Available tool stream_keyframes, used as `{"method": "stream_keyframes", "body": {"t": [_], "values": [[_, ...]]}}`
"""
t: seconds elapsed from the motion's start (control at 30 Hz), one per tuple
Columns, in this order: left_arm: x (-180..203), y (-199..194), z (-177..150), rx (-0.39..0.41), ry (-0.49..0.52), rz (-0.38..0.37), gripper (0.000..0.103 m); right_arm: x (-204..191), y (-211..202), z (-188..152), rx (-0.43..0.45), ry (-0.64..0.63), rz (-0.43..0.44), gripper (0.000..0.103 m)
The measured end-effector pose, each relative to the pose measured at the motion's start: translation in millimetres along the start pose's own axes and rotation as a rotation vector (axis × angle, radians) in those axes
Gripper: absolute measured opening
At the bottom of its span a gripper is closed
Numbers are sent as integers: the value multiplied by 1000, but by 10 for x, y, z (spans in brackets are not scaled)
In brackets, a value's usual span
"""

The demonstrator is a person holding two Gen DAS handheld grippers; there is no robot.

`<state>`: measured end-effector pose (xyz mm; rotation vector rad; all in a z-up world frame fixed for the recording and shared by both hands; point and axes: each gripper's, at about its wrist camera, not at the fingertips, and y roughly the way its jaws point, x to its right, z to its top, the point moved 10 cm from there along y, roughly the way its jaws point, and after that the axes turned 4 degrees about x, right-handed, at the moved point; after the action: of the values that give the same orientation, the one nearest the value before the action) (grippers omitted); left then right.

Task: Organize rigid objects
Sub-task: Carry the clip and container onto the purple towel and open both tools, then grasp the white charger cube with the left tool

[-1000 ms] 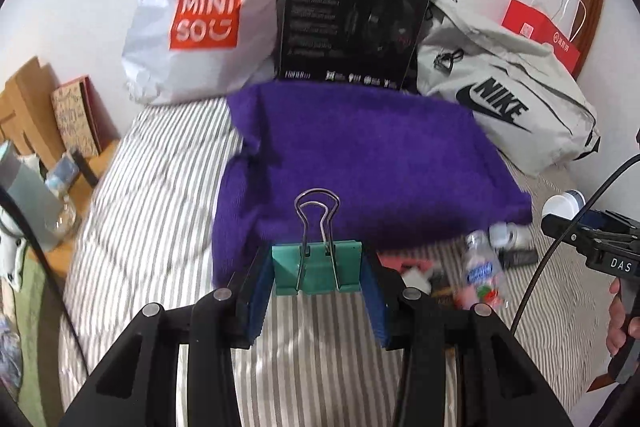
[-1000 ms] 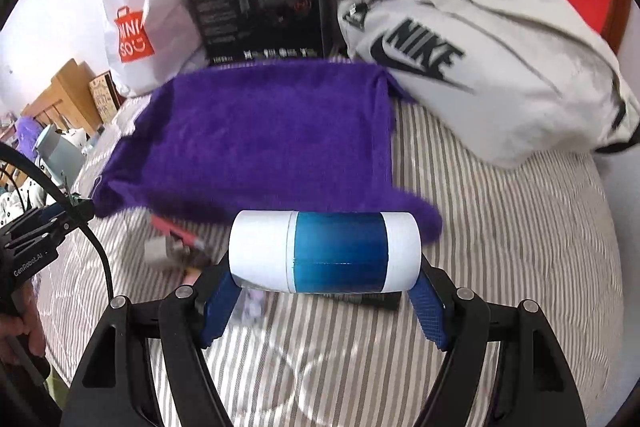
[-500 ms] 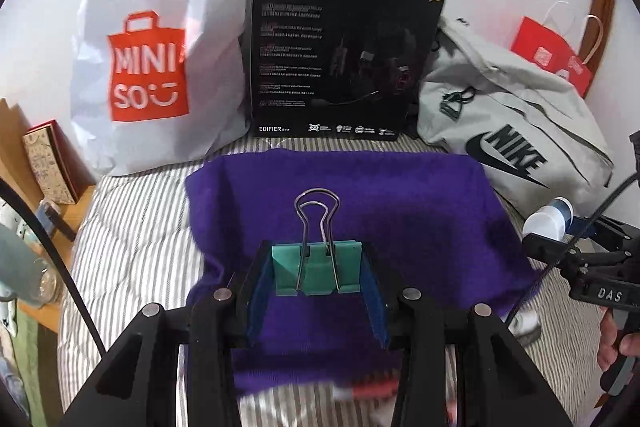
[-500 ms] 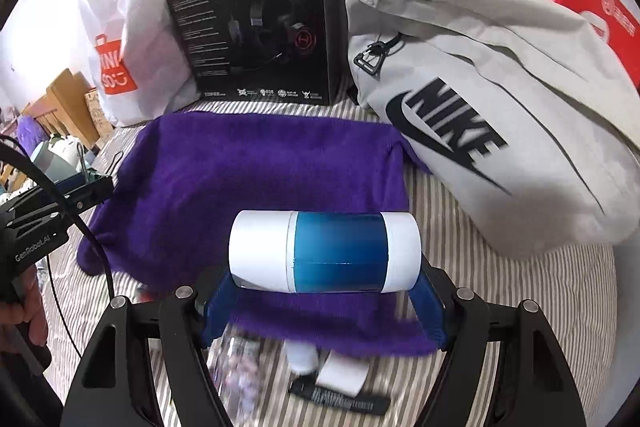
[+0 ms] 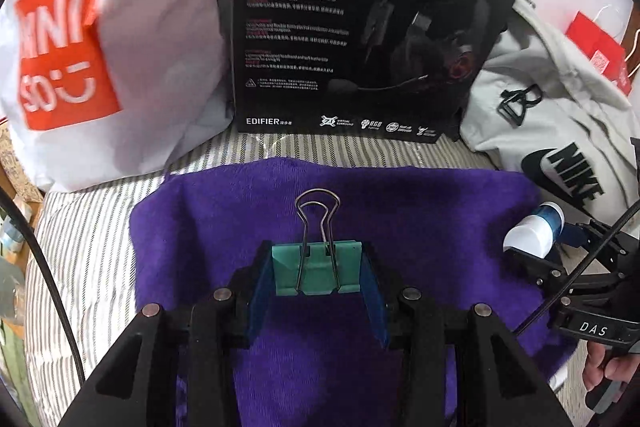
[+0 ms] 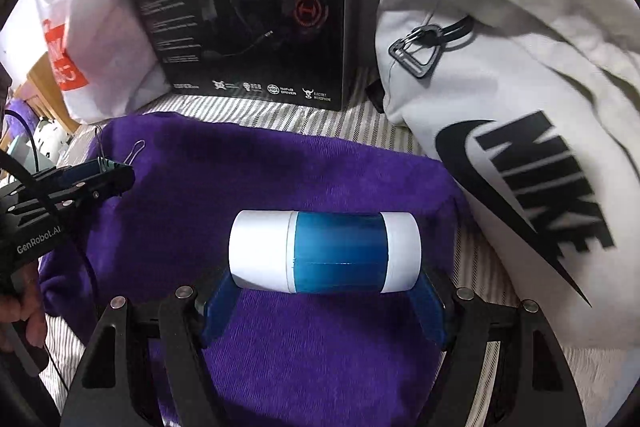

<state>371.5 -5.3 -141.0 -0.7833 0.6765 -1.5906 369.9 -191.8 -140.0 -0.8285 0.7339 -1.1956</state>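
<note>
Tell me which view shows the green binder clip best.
The left wrist view: the green binder clip sits centred between the left gripper's fingers. The right wrist view catches only its wire handles at the left edge.

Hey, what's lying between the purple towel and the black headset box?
Only a bare strip of striped bedsheet separates the purple towel from the black headset box; nothing sits on it. Both wrist views show this.

Fuzzy purple cloth [image 5: 400, 211], glossy black cardboard box [image 5: 360, 27], wire-handled clip [image 5: 318, 267].
</note>
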Motion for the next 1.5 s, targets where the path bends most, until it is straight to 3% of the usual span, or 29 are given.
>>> {"method": "stream_keyframes", "body": {"t": [0.23, 0.67, 0.83, 1.0, 1.23, 1.5], "values": [[23, 263, -40, -68, 25, 27, 39, 25, 266, 10, -56, -19, -22, 75], [71, 279, -77, -82, 53, 55, 41, -25, 450, -37, -75, -37, -18, 75], [53, 228, -174, -117, 59, 76, 66, 22, 459, -52, -97, -35, -12, 80], [6, 119, -289, -133, 51, 105, 66, 14, 399, -146, -105, -52, -18, 83], [10, -400, -391, -76, 9, 82, 66, -41, -47, -328, -76, -4, 7, 83], [221, -1053, -868, -36, -32, 14, 67, -83, -928, -744, 18, 108, 43, 83]]}}
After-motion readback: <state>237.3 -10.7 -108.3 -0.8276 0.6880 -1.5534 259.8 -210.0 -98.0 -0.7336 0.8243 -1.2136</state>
